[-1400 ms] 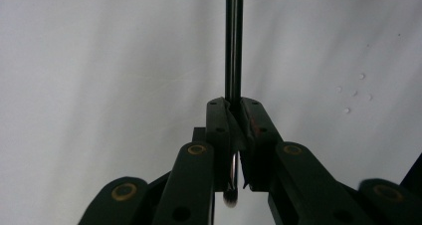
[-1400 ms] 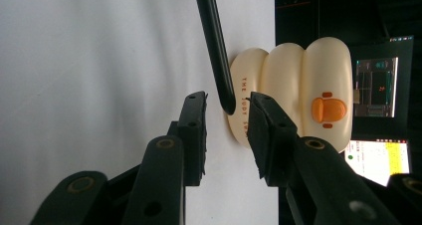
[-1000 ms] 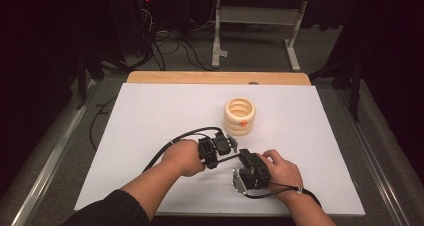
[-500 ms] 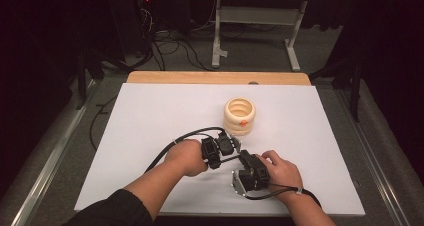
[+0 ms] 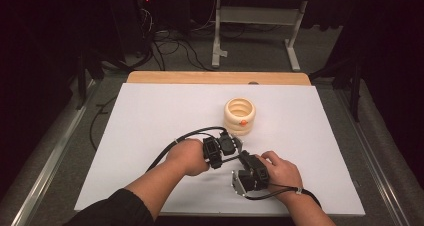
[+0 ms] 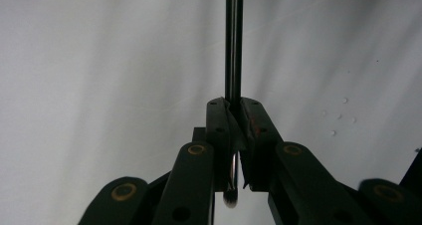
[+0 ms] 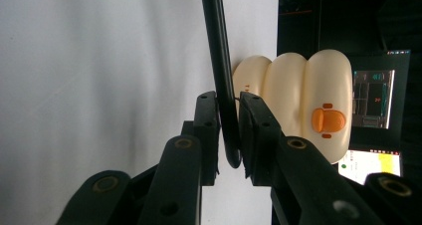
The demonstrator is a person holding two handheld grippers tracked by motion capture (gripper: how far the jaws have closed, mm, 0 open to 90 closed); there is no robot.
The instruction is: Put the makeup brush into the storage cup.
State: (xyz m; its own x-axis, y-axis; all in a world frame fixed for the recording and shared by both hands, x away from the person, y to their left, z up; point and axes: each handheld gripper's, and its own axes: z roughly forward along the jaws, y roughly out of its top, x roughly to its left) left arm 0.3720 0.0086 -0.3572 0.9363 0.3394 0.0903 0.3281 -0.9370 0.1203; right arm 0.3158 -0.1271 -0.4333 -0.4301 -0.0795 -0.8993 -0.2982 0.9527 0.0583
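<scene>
My right gripper [image 5: 245, 158] has been squeezing shut on the thin black rod [image 5: 234, 156] since a second ago — hands haven't budged. Left gripper [image 5: 233, 145] is clamped on its other end, just above the white table [image 5: 150, 116] — near the cream ringed cup [image 5: 239, 116].

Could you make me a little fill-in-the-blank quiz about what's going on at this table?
1. The left gripper is shut on a thin dark ____.
2. The right gripper grips the other end of the same rod, so the number of grippers holding it is ____.
3. The cream ribbed holder carries a small mark coloured ____.
4. The holder stands on a table whose top is ____.

Missing words: rod; two; orange; white
</scene>
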